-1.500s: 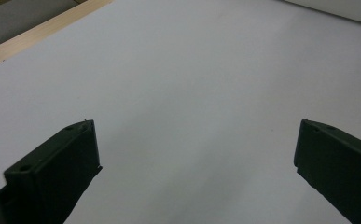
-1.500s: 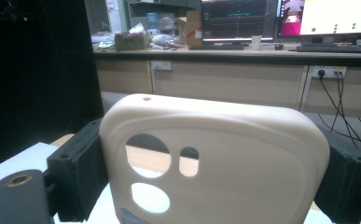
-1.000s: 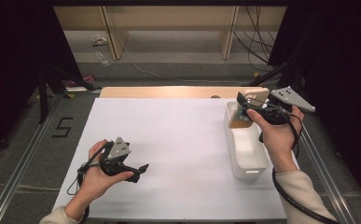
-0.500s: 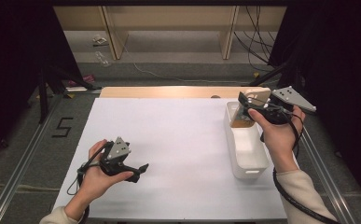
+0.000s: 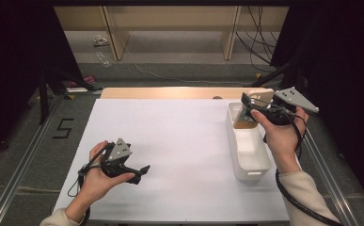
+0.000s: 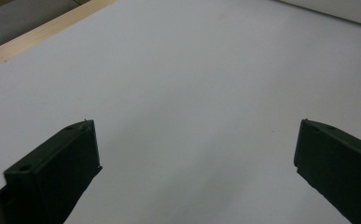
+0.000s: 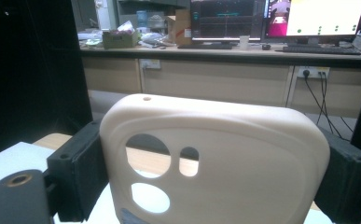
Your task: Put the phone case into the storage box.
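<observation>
left gripper (image 5: 142,170): low over the near-left part of the counter (image 5: 179,141), its fingers (image 6: 61,163) spread wide with bare white surface between them; it carries nothing, and I judge it is parked clear so the other hand has room to work
white bin (image 5: 248,149): long and narrow, on the right side of the counter, running front to back; open top, so a thing can be lifted out or dropped in from above
phone case (image 7: 211,158): cream, with camera cut-outs, held upright above the far end of the bin; probably on edge so it slides past the narrow walls
right gripper (image 5: 246,106): fingers (image 7: 78,168) clamped on the two side edges of the case, a wide grip that leaves its faces free
</observation>
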